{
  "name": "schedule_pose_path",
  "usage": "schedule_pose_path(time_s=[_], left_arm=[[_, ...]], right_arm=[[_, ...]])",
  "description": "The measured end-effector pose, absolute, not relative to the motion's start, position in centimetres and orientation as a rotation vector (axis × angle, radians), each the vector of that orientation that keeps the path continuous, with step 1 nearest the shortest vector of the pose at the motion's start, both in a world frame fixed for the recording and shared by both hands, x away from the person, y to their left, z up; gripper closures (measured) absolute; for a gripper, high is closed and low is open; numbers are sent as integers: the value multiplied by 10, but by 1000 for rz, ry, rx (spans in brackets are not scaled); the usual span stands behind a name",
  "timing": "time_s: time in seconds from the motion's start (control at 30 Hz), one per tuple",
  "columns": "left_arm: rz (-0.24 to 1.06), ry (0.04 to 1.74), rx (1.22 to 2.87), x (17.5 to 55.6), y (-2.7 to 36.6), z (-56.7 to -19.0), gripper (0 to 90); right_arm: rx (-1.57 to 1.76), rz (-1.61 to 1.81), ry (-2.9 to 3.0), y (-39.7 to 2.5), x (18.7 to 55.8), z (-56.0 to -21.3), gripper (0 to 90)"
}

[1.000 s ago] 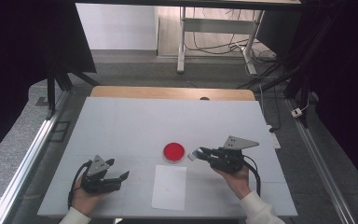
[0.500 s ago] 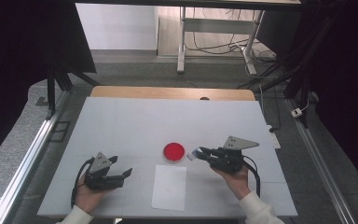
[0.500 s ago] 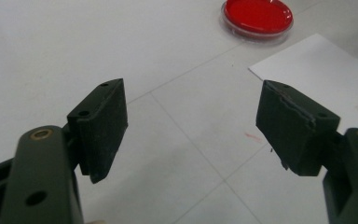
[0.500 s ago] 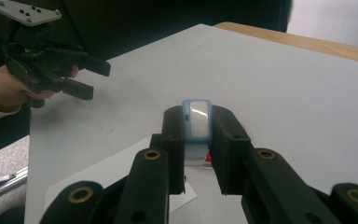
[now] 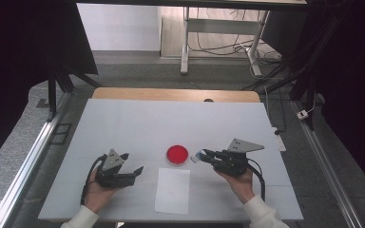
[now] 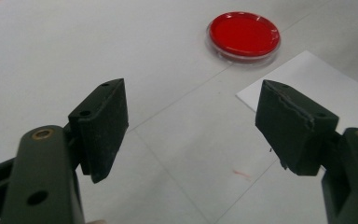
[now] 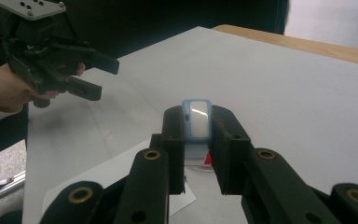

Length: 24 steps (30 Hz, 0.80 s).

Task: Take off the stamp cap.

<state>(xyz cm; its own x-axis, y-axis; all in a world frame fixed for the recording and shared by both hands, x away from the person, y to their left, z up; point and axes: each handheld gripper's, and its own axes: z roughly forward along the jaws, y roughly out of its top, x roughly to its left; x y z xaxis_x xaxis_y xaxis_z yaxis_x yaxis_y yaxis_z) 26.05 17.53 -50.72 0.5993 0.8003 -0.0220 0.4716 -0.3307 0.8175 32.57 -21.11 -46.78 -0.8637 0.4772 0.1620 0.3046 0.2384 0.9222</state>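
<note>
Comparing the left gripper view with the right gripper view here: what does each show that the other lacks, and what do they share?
Left gripper view alone: the whole red dish, seen between its own left claw, whose jaws stand wide apart with nothing in them.

Right gripper view alone: the right claw shut on a small light-blue object, and the wooden strip along the table's far edge.

Both: the white paper sheet and the grey-white table.

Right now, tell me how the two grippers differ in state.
The left gripper has its jaws wide apart with nothing between them; the right gripper is clamped on a small light-blue object. The left points at the white paper, the right at the red dish. Both are black and hand-held.
</note>
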Motion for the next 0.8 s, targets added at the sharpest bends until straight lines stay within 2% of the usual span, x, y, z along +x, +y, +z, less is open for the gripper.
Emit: schedule_pose_path(time_s=[0.8], left_arm=[[494,907,2027,277,134,-495,258]], right_arm=[[745,1698,2354,-206,326,-470,751]])
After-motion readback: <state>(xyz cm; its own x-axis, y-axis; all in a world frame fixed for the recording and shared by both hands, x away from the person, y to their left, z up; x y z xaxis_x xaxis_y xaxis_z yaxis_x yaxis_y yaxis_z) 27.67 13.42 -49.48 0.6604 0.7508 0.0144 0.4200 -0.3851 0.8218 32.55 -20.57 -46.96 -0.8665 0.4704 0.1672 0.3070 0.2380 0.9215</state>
